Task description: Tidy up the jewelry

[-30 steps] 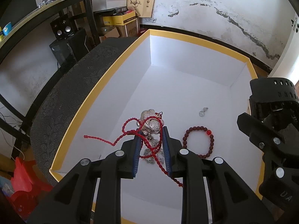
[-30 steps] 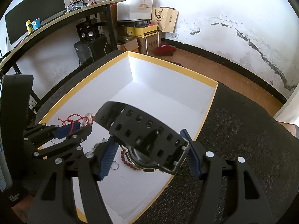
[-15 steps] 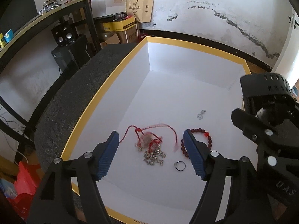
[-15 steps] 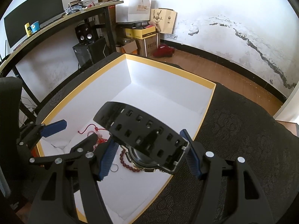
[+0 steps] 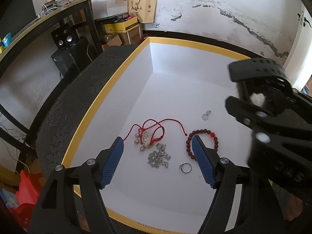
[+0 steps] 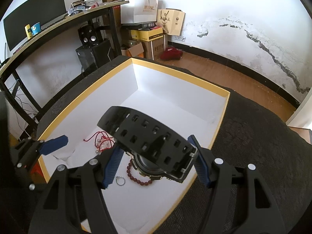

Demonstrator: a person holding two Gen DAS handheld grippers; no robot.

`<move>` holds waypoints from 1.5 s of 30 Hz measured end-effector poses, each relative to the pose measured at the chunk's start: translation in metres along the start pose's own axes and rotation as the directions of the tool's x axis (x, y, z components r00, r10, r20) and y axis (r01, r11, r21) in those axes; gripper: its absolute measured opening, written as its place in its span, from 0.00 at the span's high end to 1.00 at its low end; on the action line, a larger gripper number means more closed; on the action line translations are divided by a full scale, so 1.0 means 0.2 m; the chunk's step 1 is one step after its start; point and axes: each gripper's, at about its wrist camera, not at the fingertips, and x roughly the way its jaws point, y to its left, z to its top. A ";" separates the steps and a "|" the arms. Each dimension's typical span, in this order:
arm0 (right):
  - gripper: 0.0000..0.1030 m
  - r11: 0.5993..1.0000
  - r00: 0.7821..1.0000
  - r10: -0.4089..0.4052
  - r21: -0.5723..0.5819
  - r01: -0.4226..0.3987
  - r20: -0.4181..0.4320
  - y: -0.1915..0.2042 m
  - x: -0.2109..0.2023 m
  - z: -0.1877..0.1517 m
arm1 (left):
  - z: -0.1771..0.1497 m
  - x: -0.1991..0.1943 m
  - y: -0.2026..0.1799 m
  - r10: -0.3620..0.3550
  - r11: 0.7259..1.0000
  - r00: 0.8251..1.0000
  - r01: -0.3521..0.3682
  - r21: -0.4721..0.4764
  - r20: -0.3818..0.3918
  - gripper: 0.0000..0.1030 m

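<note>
A white box with a yellow rim [image 5: 109, 91] lies on a dark patterned surface. On its floor lie a red cord bracelet with silver charms [image 5: 154, 128], a silver chain [image 5: 159, 157], a dark red bead bracelet [image 5: 202, 131], a ring [image 5: 185, 168] and a small silver pendant [image 5: 205, 116]. My left gripper [image 5: 157, 139] hangs open above the cord bracelet and chain, holding nothing. My right gripper [image 6: 156, 146] is shut on a black watch [image 6: 148, 134], held over the box's right side above the bead bracelet [image 6: 136, 177] and ring [image 6: 120, 180].
A black desk [image 6: 58, 25] with a monitor, speakers [image 6: 89, 37], cartons [image 6: 148, 37] and paper bags stands against the cracked white wall behind the box. Red plastic [image 5: 25, 193] lies on the floor at the lower left. Wooden floor shows at the right.
My left gripper has opened and let go of the red cord bracelet, which now lies on the box floor beside the silver chain. The right gripper and watch have stayed put.
</note>
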 end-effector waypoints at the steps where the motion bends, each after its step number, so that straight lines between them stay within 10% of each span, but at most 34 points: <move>1: 0.37 1.000 1.000 -0.001 -0.001 0.001 -0.004 0.00 0.01 0.00 | 0.00 0.00 0.00 -0.001 1.000 1.000 0.001 0.004 -0.001 0.31; 28: 0.36 0.998 0.998 -0.021 -0.054 0.018 -0.051 0.03 0.16 0.01 | -0.02 0.00 -0.02 -0.016 1.000 1.000 0.017 0.022 -0.012 0.31; 34: 0.06 0.999 1.000 0.011 -0.042 -0.010 0.017 0.03 0.10 0.03 | -0.01 -0.03 -0.02 -0.014 1.000 1.000 0.014 0.010 0.005 0.24; 45: 0.06 1.000 0.998 -0.007 -0.019 0.009 0.055 -0.02 -0.03 0.04 | 0.01 -0.10 -0.05 -0.025 1.000 0.999 0.025 -0.008 0.038 0.10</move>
